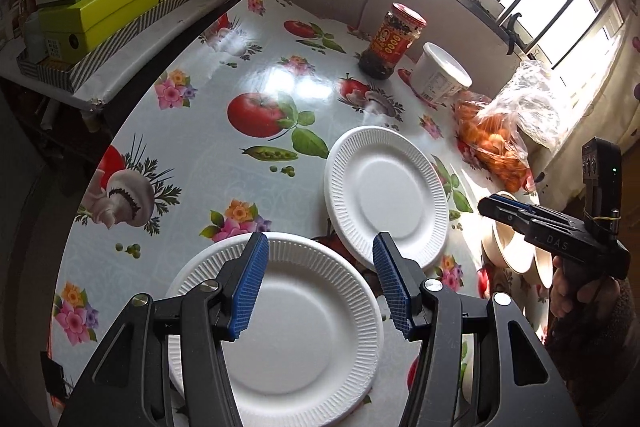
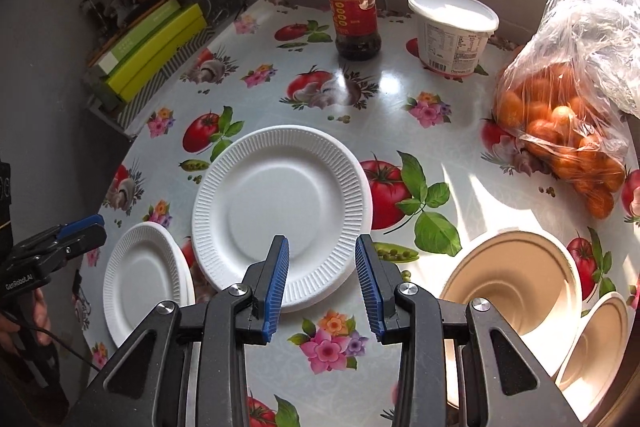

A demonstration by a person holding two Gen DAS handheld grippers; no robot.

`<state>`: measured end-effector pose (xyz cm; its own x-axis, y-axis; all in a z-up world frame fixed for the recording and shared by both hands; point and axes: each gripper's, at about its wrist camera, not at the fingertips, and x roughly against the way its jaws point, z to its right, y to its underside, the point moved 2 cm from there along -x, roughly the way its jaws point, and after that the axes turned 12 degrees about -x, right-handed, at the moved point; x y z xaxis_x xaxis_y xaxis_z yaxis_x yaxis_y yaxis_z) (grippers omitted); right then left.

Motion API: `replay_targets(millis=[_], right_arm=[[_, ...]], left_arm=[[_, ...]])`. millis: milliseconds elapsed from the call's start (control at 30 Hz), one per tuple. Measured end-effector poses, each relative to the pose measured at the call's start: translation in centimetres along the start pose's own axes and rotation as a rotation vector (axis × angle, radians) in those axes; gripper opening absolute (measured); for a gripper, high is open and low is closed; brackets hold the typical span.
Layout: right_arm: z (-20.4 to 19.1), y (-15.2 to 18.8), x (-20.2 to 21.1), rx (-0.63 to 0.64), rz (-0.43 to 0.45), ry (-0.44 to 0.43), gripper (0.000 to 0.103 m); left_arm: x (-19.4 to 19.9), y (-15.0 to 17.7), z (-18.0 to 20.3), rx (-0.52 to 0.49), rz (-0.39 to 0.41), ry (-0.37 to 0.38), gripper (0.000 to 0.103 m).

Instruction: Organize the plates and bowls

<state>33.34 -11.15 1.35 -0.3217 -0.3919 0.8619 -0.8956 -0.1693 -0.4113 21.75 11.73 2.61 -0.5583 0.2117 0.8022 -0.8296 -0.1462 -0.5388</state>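
Left gripper [image 1: 316, 283] hangs w/ fingers apart over a small stack of white foam plates [image 1: 304, 311] at table's [image 1: 192, 155] near edge. Right gripper [image 2: 322, 285], also spread & empty, sits above near rim of a single ribbed plate [image 2: 282, 213] mid-table. Beige bowls [image 2: 516, 287] lie to the right; chili sauce jar [image 2: 354, 11], white tub [image 2: 454, 31] & bag of oranges [image 2: 560, 131] behind.

Legible markings: "DAS" on the right tool [image 1: 505, 205]; "GenRobot.AI" on the left tool [image 2: 86, 227]; "0000" on the sauce jar [image 1: 390, 43].
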Motion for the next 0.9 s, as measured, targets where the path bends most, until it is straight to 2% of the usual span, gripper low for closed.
replay_targets(millis=[167, 233, 333, 633, 900], right_arm=[[1.7, -1.1, -1.9, -0.012, -0.026, 0.041, 0.034], [2.1, -1.4, -2.5, -0.012, -0.031, 0.049, 0.034], [2.3, -1.9, -3.5, -0.015, -0.048, 0.036, 0.034], [3.0, -2.4, -5.5, -0.018, -0.081, 0.03, 0.034], [3.6, -2.6, -6.5, -0.047, -0.096, 0.001, 0.028]], left_arm=[[-2.5, -1.5, 0.5, -0.009, -0.031, -0.007, 0.055], [-3.4, -1.9, 0.7, -0.02, -0.046, -0.022, 0.05], [-4.5, -2.4, 1.3, -0.043, -0.056, -0.042, 0.049], [-7.5, -3.1, 1.2, -0.017, -0.107, -0.052, 0.049], [-8.8, -3.2, 1.1, -0.011, -0.132, -0.047, 0.049]])
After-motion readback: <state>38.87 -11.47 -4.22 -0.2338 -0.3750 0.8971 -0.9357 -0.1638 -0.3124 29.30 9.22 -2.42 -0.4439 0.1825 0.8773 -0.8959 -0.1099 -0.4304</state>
